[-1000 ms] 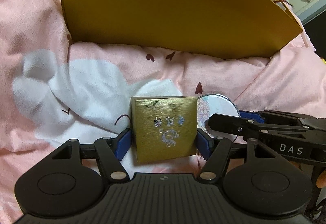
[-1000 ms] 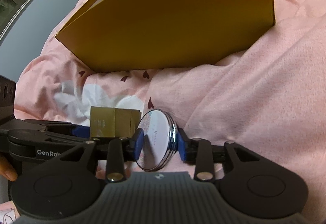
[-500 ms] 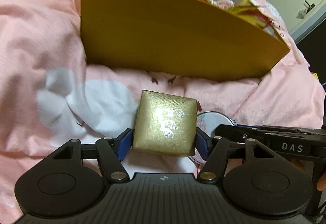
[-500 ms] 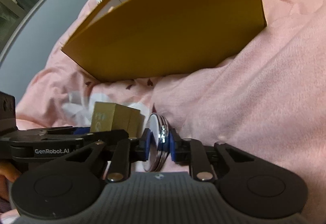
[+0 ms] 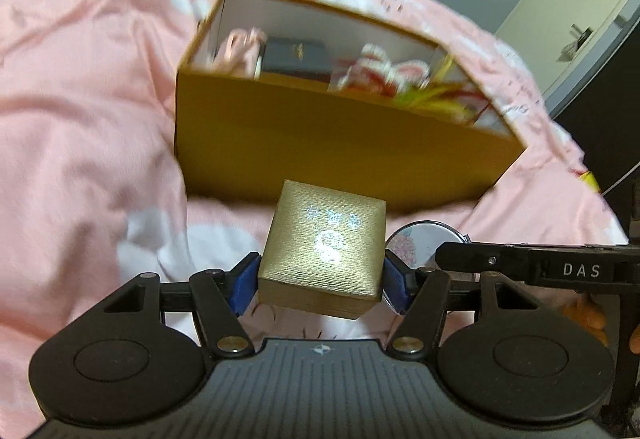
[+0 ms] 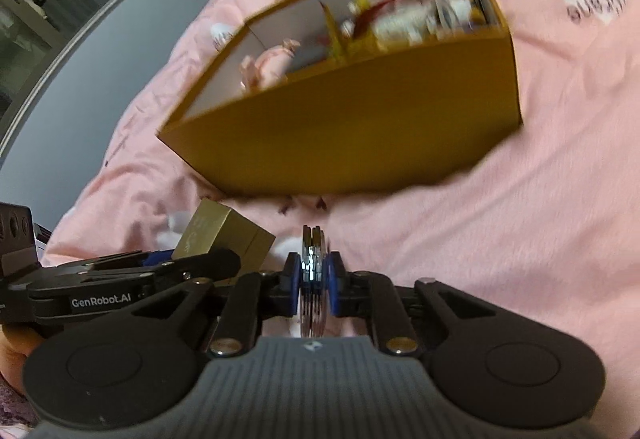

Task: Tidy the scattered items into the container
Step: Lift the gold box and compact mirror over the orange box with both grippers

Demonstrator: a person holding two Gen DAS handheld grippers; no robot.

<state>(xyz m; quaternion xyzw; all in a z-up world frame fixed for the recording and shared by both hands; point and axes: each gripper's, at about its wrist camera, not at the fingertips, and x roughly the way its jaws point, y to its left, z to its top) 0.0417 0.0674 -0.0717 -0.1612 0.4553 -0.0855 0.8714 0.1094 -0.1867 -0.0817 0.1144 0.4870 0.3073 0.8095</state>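
Pink quilt [image 5: 80, 143] below. Left gripper [image 5: 322, 275] clamps small gold box [image 5: 324, 243]; right gripper [image 6: 313, 275], jaws closing, pinches compact mirror [image 6: 312, 259] edge-on. Thin rim could slip before tall gold container [image 6: 352, 127] ahead.

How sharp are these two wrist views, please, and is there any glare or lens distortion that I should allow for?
Left wrist view: the large gold container and pink bedding are motion-smeared, the small gold box is crisper, with glare washing out its silver print. Right wrist view: similar smear on the container, and glints on the round compact mirror. Both views: fisheye bending curves the container's straight walls.
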